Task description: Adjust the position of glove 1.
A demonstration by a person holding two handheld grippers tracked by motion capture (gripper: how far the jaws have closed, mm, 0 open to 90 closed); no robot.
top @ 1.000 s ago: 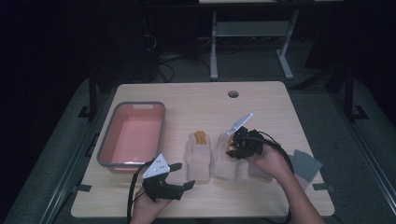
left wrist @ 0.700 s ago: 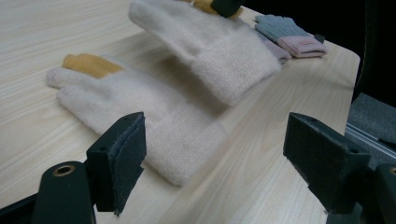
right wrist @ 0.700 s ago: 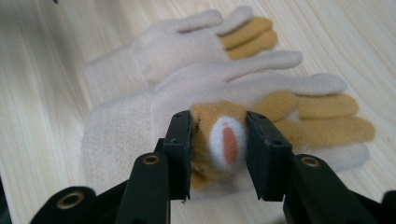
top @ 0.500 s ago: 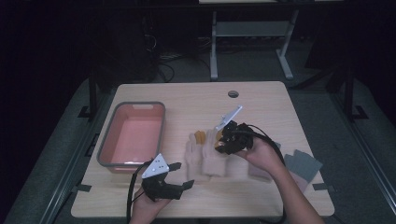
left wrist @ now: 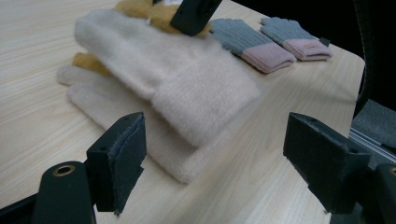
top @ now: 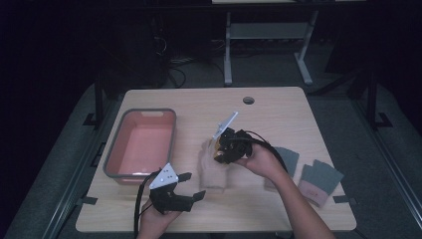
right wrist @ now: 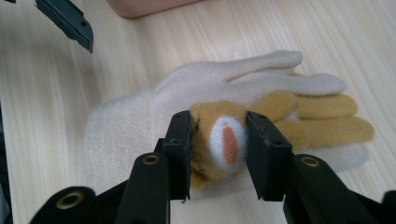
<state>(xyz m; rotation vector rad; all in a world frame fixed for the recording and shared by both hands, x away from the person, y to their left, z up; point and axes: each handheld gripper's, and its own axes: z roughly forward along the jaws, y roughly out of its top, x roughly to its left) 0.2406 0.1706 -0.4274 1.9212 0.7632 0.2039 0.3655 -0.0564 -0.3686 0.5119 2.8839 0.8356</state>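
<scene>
The right gripper has its jaws clamped on the mustard, paw-patterned side of a glove. In the high view that glove sits at the centre of the frame, lifted over a cream glove that lies flat on the table. In the left gripper view the two make a rough stack, the held glove resting partly across the lower one.

The left gripper, at the lower left of the high view, has its jaws wide apart with nothing between them, close to the cuffs.

The step looks like pairing the gloves, one on top of the other. To do it well, the right hand should hold the pinch firm, bring the held glove square over the lower one so fingers and cuffs line up, and let go only once it lies flat. The left gripper could press the lower cuff down to stop it sliding. The grey gloves at right and the pink bin at left stay well apart from this.
</scene>
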